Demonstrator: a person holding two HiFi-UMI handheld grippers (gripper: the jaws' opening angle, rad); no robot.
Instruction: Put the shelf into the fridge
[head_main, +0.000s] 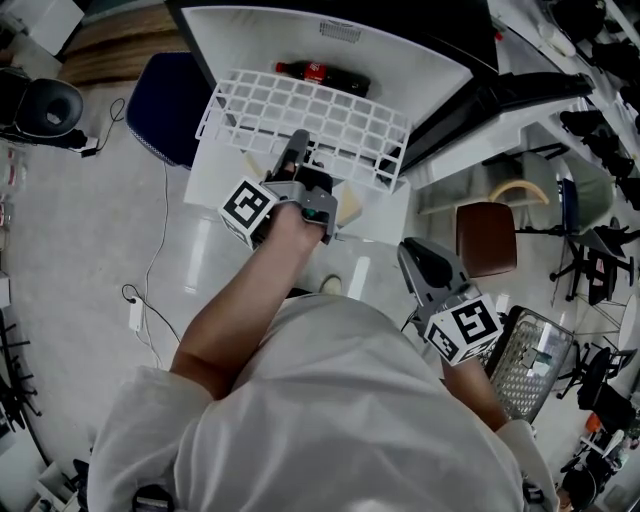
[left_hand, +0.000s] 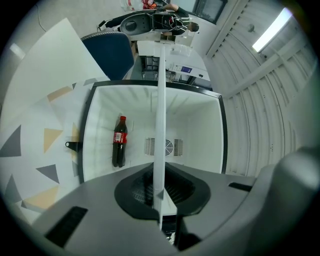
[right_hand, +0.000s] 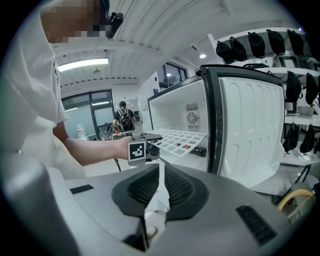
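Gripping shelf (head_main: 320, 115) edge w/ L gripper (head_main: 298, 142), partway inside fridge (head_main: 240, 25), over bottle (head_main: 322, 75). Holding R gripper (head_main: 415, 255) nearly shut, empty, outside fridge.

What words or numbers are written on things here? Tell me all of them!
Red label on the bottle: print too small to read.
Left marker cube and right marker cube: black-and-white square patterns, no words.
No other readable text.
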